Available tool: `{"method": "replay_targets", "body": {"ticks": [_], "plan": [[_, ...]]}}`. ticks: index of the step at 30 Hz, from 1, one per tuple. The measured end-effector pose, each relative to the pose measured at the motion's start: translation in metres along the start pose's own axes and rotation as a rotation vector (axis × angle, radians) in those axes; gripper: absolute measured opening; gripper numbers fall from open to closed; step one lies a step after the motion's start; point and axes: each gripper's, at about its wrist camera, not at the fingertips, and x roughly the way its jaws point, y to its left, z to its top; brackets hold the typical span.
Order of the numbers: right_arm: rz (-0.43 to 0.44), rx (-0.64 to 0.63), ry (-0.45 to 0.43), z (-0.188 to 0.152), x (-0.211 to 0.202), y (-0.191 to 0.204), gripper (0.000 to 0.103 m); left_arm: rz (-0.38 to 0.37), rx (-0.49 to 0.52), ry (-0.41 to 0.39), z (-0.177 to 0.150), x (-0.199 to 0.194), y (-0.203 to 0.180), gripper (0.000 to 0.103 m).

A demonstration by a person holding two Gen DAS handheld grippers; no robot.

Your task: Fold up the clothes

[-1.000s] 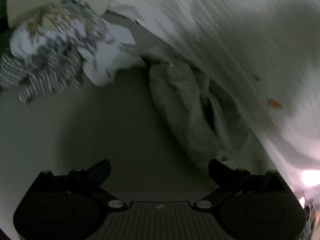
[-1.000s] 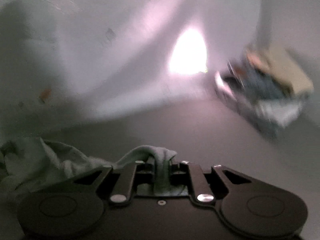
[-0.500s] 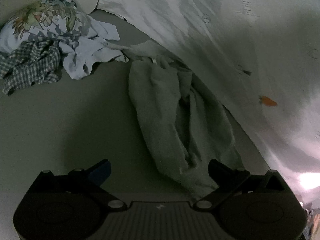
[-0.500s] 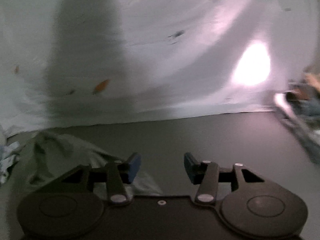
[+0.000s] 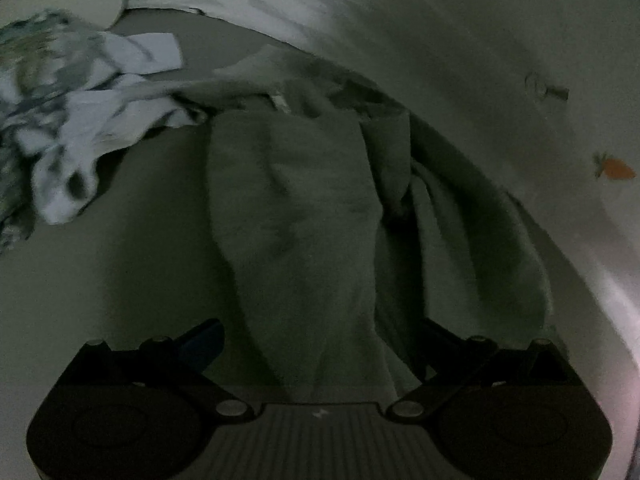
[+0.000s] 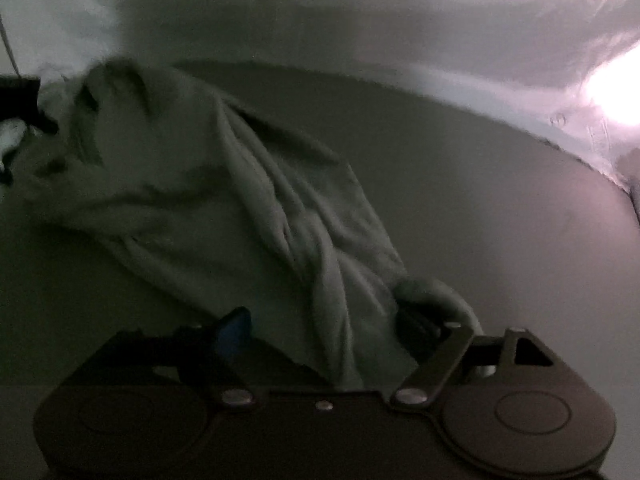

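Having let go of the green towel (image 6: pixel 248 200), the right gripper (image 6: pixel 324 324) is opening over it, while the left gripper (image 5: pixel 320 336), nearer now, begins closing around its end.

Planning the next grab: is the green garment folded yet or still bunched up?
Still bunched: green garment lies crumpled in long ridges on the table, no neat fold.
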Motion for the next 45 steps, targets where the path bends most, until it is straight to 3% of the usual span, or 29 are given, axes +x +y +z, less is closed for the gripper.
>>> {"method": "replay_targets", "body": {"ticks": [1,2,3,4,6,8,9,12,15,17,19,20,21,23,25,28,32,36,40,45], "plan": [[-0.008,0.001,0.008,0.0,0.003,0.0,0.081,0.003,0.01,0.006,0.001,0.006,-0.003,0.081],[-0.005,0.004,0.006,0.001,0.004,-0.001,0.074,0.006,0.02,0.012,0.003,0.011,-0.006,0.076],[-0.005,0.009,0.002,0.003,0.005,-0.003,0.056,0.013,0.023,0.011,0.003,0.015,-0.007,0.066],[0.003,0.014,-0.001,0.006,0.005,-0.006,0.049,0.028,0.011,-0.006,0.001,0.013,-0.007,0.049],[0.031,0.018,-0.008,0.016,0.005,-0.011,0.032,0.053,-0.022,-0.038,-0.003,0.009,-0.005,0.028],[0.031,-0.004,-0.041,0.033,0.003,-0.018,0.018,0.031,-0.087,-0.045,-0.009,0.001,0.005,0.02],[0.015,-0.018,-0.08,0.044,0.0,-0.024,0.015,0.016,-0.116,-0.045,-0.012,-0.004,0.009,0.017],[-0.08,-0.099,-0.254,0.088,-0.017,-0.042,0.013,-0.05,-0.14,-0.047,-0.031,-0.029,0.007,0.017],[-0.164,-0.129,-0.476,0.142,-0.052,-0.066,0.013,-0.163,-0.105,-0.043,-0.069,-0.068,-0.026,0.017],[-0.225,-0.126,-0.595,0.17,-0.076,-0.078,0.013,-0.252,-0.056,-0.034,-0.096,-0.088,-0.057,0.018],[-0.279,-0.061,-0.639,0.191,-0.09,-0.095,0.02,-0.332,0.043,-0.011,-0.123,-0.099,-0.092,0.023],[-0.311,-0.014,-0.611,0.198,-0.088,-0.105,0.041,-0.353,0.106,0.009,-0.134,-0.101,-0.106,0.023],[-0.355,0.031,-0.563,0.202,-0.083,-0.115,0.054,-0.361,0.167,0.035,-0.143,-0.101,-0.118,0.023],[-0.394,0.101,-0.496,0.193,-0.072,-0.13,0.053,-0.345,0.204,0.092,-0.149,-0.096,-0.124,0.025],[-0.306,0.208,-0.446,0.165,-0.071,-0.141,0.055,-0.332,0.161,0.112,-0.148,-0.091,-0.116,0.034],[-0.132,0.364,-0.352,0.108,-0.066,-0.147,0.059,-0.294,0.12,0.054,-0.141,-0.096,-0.097,0.047],[-0.064,0.408,-0.236,0.048,-0.055,-0.115,0.059,-0.21,0.109,-0.009,-0.117,-0.096,-0.069,0.05],[0.019,0.328,-0.214,0.038,-0.054,-0.065,0.059,-0.152,0.061,-0.01,-0.1,-0.086,-0.037,0.052],[0.061,0.127,-0.26,0.057,-0.054,-0.003,0.063,-0.097,0.011,0.004,-0.086,-0.069,-0.002,0.055],[0.094,-0.158,-0.276,0.078,-0.032,0.077,0.063,-0.085,-0.038,0.038,-0.075,-0.053,0.028,0.055]]}}
